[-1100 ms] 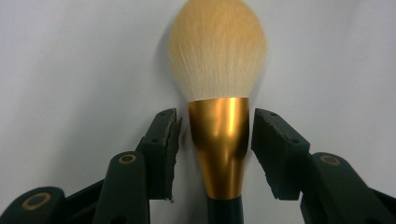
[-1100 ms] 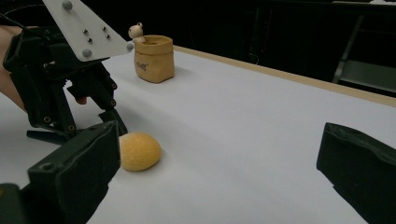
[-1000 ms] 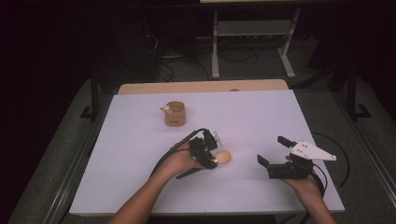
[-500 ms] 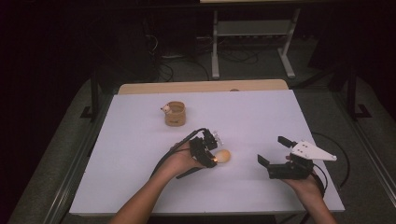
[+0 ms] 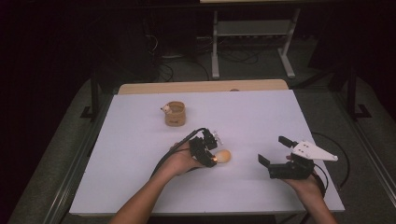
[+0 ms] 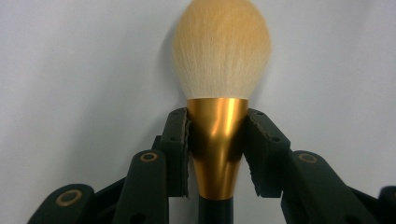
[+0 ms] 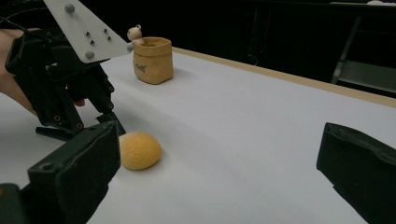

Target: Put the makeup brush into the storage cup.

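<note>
The left forearm comes in from the bottom of the high view and slants up and to the right, and the hand holds the left gripper (image 5: 208,150) low over the white table (image 5: 140,186). Its jaws have just been closing, and now they press from both sides on the gold ferrule of the makeup brush (image 6: 221,70), so the brush is gripped. The brush lies flat on the table near the middle; its long axis follows the jaws, and the soft yellow head points away from the hand, toward the right in the high view. Further right, the right hand rests near the front edge, and the right gripper (image 5: 275,150) has its jaws wide apart with nothing between them.
</note>
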`<action>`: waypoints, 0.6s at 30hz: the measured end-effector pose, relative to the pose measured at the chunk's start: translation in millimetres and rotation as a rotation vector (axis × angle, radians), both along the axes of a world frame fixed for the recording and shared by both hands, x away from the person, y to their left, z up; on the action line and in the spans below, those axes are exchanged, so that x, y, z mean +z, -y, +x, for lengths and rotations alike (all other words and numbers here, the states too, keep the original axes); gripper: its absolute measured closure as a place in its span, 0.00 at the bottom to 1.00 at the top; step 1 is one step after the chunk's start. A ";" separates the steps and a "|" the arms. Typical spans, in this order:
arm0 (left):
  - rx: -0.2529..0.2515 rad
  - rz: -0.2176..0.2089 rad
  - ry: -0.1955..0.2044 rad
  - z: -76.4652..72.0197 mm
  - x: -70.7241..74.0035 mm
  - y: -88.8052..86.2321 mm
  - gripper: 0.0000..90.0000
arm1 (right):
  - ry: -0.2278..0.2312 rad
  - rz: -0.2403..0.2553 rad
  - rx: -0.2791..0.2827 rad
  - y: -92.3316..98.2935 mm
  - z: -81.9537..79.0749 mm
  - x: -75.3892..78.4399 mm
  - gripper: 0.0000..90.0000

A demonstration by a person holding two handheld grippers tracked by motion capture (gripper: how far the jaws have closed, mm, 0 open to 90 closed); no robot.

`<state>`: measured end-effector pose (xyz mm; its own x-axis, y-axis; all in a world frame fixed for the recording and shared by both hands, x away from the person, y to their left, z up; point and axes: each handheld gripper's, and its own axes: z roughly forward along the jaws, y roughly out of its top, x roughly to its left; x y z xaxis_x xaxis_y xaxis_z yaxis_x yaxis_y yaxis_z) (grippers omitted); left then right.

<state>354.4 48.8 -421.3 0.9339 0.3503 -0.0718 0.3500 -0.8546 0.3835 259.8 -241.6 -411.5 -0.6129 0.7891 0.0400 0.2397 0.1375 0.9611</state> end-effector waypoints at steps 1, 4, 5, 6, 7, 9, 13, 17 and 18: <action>0.001 -0.001 -0.001 0.0 0.0 0.0 0.70 | 0.001 -0.001 0.001 -0.2 -0.1 0.0 0.00; 0.001 -0.007 0.000 0.4 0.3 -0.4 0.70 | 0.000 0.002 -0.003 -0.3 -0.1 0.1 0.00; -0.001 -0.010 0.000 0.6 1.0 -0.8 0.70 | 0.000 0.001 -0.004 -0.3 -0.2 0.1 0.00; 0.005 -0.019 -0.002 0.6 1.3 -0.9 0.70 | 0.000 0.002 -0.003 -0.3 -0.1 0.1 0.00; 0.006 -0.027 -0.004 1.0 1.9 -1.5 0.70 | 0.001 0.001 -0.003 -0.3 -0.1 0.1 0.00; 0.011 -0.033 -0.006 1.5 3.5 -3.0 0.70 | -0.001 0.001 -0.003 -0.1 0.1 0.0 0.00; 0.014 -0.061 -0.005 2.4 8.1 -6.7 0.70 | 0.000 0.002 -0.003 0.1 0.1 0.0 0.00; 0.007 -0.092 -0.002 3.7 14.2 -11.7 0.70 | -0.004 0.007 -0.006 0.0 -1.3 0.4 0.00; 0.011 -0.106 -0.003 3.8 15.4 -12.9 0.70 | -0.003 0.006 -0.006 0.0 -1.2 0.4 0.00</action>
